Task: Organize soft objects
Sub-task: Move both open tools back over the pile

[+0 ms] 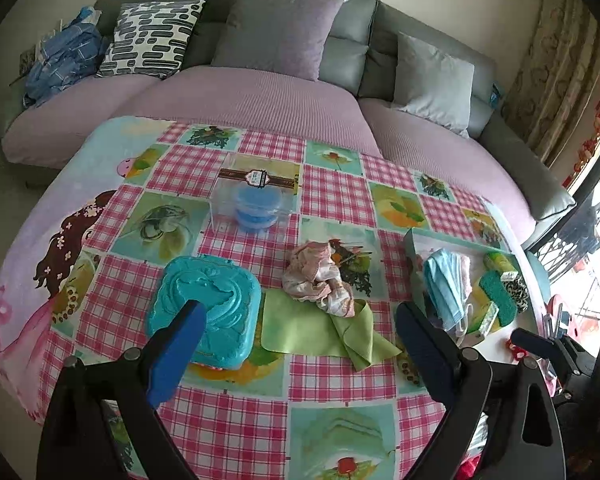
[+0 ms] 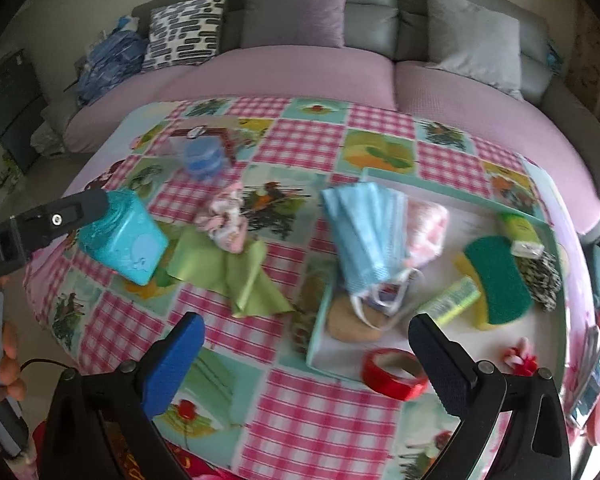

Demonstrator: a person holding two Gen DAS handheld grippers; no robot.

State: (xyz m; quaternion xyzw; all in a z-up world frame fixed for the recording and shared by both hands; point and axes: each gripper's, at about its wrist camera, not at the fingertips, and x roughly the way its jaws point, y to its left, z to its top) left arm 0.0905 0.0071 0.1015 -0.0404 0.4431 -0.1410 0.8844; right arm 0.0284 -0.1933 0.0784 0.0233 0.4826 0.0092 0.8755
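My left gripper (image 1: 300, 306) hangs open over the checked tablecloth (image 1: 236, 440) with nothing between its pads. Just past it lie a green cloth (image 1: 312, 332) and, on that cloth's far edge, a crumpled pink-and-white cloth (image 1: 320, 280). A teal box (image 1: 204, 316) sits behind the left pad. In the right wrist view my right gripper (image 2: 306, 320) is open and empty at the near corner of a white tray (image 2: 440, 192). The tray holds blue face masks (image 2: 364, 236), a pink cloth (image 2: 428, 228) and a green sponge (image 2: 496, 280). One of the left gripper's fingers (image 2: 80, 206) shows above the teal box (image 2: 124, 240).
A clear box with a blue tub (image 1: 256, 200) stands at the table's far side. A red tape roll (image 2: 392, 372) and a leopard-print item (image 2: 540, 276) lie in the tray. A sofa (image 1: 260, 92) with cushions runs behind the table. A hand (image 2: 8, 368) grips a handle at lower left.
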